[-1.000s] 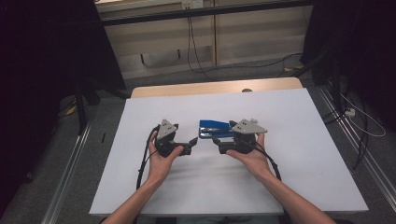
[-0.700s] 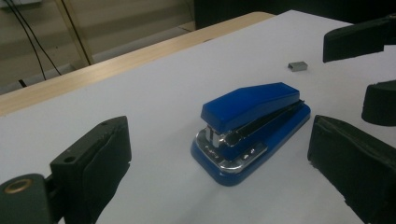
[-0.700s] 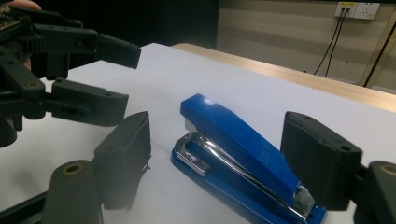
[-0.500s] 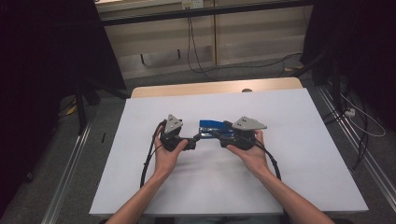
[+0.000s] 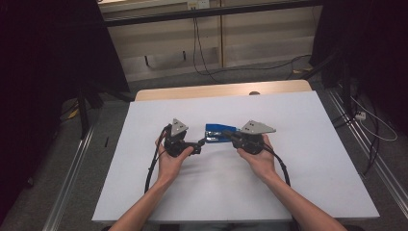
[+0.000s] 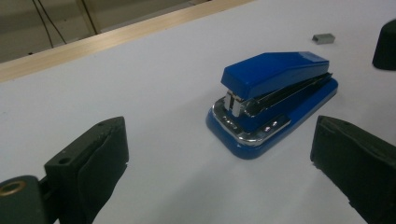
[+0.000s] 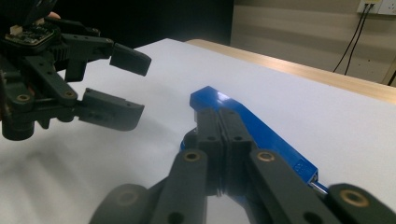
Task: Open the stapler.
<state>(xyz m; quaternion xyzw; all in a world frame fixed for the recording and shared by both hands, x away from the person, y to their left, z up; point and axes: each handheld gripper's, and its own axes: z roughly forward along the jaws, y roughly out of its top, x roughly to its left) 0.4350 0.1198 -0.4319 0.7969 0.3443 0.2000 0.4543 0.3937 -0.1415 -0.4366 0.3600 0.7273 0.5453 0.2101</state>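
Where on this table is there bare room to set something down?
The white table is bare along its left edge, its far right and its near strip beside the forearms. The middle is crowded: the blue stapler lies between the left tongs and right tongs, a small staple strip beyond it.

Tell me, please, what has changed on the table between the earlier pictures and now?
The right gripper has just closed its jaws; they meet empty, pads together, over the blue stapler. The left gripper moved closer to the stapler's front and is open. The stapler itself lies in the same place on the white table.
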